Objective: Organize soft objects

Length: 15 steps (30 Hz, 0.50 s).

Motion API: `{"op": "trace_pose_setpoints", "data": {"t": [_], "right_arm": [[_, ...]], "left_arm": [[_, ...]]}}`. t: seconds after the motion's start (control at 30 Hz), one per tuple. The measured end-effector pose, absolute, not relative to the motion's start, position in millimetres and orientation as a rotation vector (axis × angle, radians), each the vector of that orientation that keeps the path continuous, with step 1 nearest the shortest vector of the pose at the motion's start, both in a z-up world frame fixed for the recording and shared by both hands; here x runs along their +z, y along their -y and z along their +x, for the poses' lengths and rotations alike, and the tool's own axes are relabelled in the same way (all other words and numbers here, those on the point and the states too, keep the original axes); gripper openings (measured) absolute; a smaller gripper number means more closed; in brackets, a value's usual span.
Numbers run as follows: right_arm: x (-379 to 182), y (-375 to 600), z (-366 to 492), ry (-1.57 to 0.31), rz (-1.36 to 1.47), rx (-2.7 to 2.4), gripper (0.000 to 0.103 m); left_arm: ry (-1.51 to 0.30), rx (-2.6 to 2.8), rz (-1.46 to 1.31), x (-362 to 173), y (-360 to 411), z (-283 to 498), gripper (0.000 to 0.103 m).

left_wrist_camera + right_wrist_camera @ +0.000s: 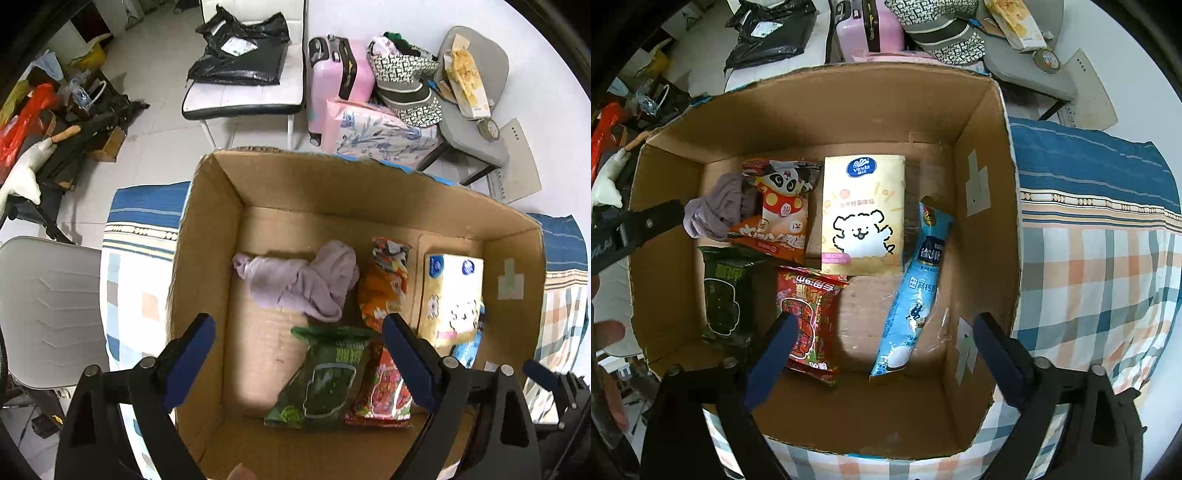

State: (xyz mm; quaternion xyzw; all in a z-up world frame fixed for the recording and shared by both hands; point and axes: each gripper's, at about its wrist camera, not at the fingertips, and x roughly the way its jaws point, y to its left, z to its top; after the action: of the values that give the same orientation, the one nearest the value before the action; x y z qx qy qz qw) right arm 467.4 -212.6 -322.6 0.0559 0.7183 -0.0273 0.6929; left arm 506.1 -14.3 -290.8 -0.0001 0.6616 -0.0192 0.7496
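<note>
Right wrist view: inside the cardboard box, left to right, lie a crumpled lilac cloth, a green snack bag, a panda-printed orange bag, a red bag, a "Vinda" tissue pack lying lengthwise, and a blue Nestlé pouch slanting toward the far wall. The left gripper and right gripper both gape, holding nothing.

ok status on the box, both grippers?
Left gripper open, empty. Right gripper open, empty. Purple cloth, tissue pack, snack bags in cardboard box. Nothing blocking.
</note>
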Motion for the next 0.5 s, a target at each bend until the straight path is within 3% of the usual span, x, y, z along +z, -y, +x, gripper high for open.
{"op": "trace_pose_setpoints", "data": {"t": [0.5], "right_arm": [[-298.5,214.2,428.1,-1.514,0.156,-0.074,0.1]], "left_arm": [[-1.362,-0.048,0.004,-260.4,10.3,431.7,0.092]]}}
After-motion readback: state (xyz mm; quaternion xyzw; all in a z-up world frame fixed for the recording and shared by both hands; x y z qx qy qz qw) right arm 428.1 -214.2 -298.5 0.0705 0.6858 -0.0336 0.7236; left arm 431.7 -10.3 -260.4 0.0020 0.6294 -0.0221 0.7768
